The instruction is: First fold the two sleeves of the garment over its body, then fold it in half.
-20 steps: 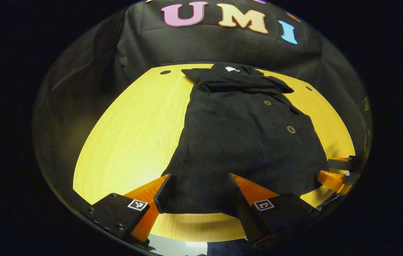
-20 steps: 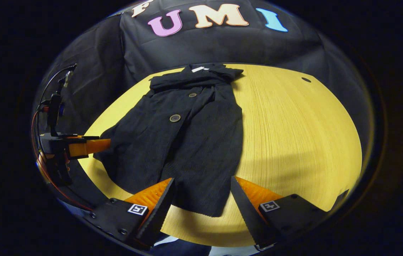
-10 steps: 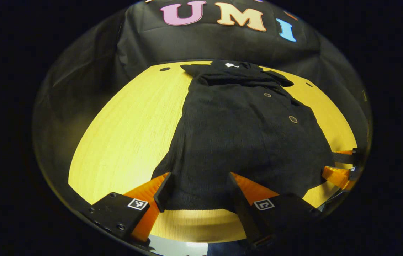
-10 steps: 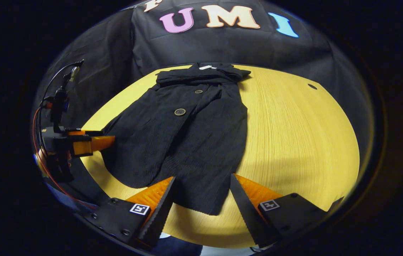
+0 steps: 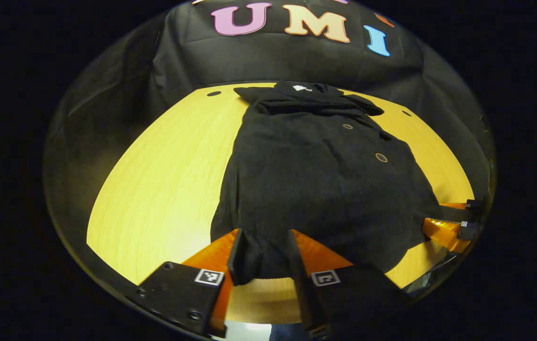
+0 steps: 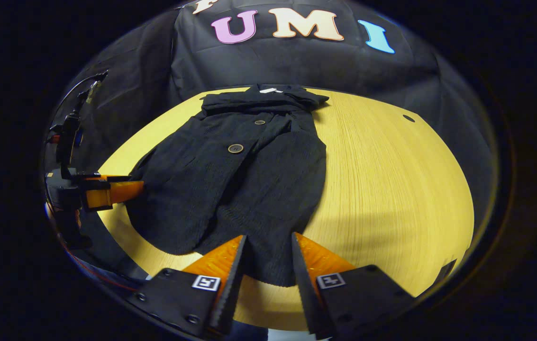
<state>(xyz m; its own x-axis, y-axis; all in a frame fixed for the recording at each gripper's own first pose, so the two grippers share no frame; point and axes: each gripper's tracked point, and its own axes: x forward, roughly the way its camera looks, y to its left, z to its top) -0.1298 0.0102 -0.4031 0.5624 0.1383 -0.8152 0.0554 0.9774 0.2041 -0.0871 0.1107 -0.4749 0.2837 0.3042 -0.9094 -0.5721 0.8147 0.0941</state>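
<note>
Scene: A dark buttoned garment (image 5: 315,180) lies flat on a round yellow table (image 5: 164,180), collar at the far edge by the booth wall, hem at the near edge.
Sleeves: Both appear already laid over the body; the halving fold looks to be the step in hand.
Left gripper (image 5: 261,258): Low at the hem's left corner, fingers narrowed around a bunch of cloth; whether they truly pinch it cannot be told.
Right gripper (image 6: 266,258): At the hem's right corner, fingers part-closed with cloth between them; a firm clamp cannot be confirmed.
Risk, grip: If only the top layer is caught, the lower layer would likely stay on the table and the fold split.
Risk, sleeves: An uneven lift could slide the folded sleeves off the body.
Risk, alignment: One corner leading may leave the hem skewed against the collar.
</note>
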